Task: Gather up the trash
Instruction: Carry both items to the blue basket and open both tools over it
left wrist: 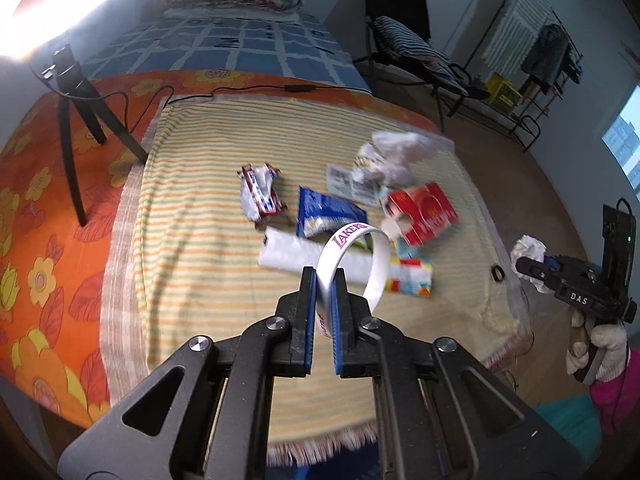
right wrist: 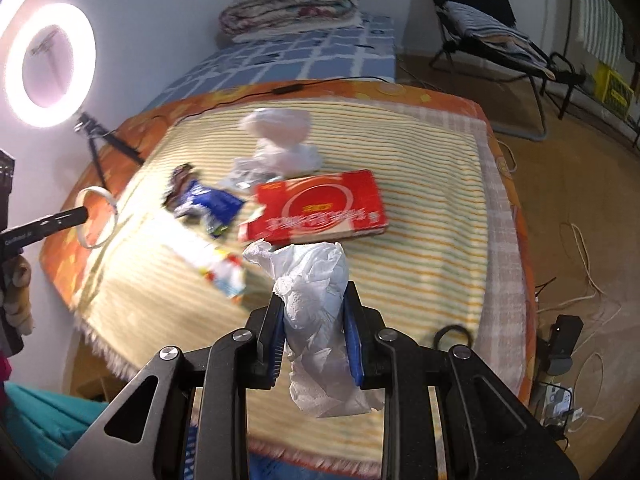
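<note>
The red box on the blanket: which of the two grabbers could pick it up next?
Neither yet: the left gripper is shut on the wristband, the right gripper on the tissue. Once emptied, probably the right: the red box lies straight ahead of it, nearer.

"LAKERS" in purple on the white wristband, "DAS" on the right tool (white lettering)

bare striped cloth right, trash cluster centre, tripod left
</note>
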`<state>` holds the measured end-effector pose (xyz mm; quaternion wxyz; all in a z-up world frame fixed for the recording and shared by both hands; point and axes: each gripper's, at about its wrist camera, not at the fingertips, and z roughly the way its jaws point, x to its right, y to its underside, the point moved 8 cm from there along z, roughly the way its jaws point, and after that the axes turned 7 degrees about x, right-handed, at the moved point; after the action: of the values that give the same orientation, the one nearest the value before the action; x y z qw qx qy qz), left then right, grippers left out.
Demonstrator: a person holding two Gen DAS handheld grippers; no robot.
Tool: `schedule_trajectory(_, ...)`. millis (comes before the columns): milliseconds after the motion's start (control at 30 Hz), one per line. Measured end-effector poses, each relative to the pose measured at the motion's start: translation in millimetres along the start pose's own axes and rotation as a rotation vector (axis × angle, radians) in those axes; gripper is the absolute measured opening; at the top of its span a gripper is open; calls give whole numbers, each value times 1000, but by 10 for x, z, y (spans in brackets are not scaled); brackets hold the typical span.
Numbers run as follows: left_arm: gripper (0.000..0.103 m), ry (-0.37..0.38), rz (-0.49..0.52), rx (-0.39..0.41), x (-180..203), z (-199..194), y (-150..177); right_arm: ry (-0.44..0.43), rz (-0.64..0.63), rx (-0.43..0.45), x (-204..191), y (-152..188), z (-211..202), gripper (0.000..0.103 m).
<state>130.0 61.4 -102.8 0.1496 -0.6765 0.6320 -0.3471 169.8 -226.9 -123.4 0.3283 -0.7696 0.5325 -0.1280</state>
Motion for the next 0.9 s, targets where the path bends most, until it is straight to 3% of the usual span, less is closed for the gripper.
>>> schedule_trajectory(467, 5, 33, 71, -75, 350, -453, 1085, -71, -115, -42, -767, 852, -336, 24)
schedule_trajectory(900, 5, 41, 141, -196, 586, -445, 2012, -128, -163, -119, -1214, 1602, -382, 24)
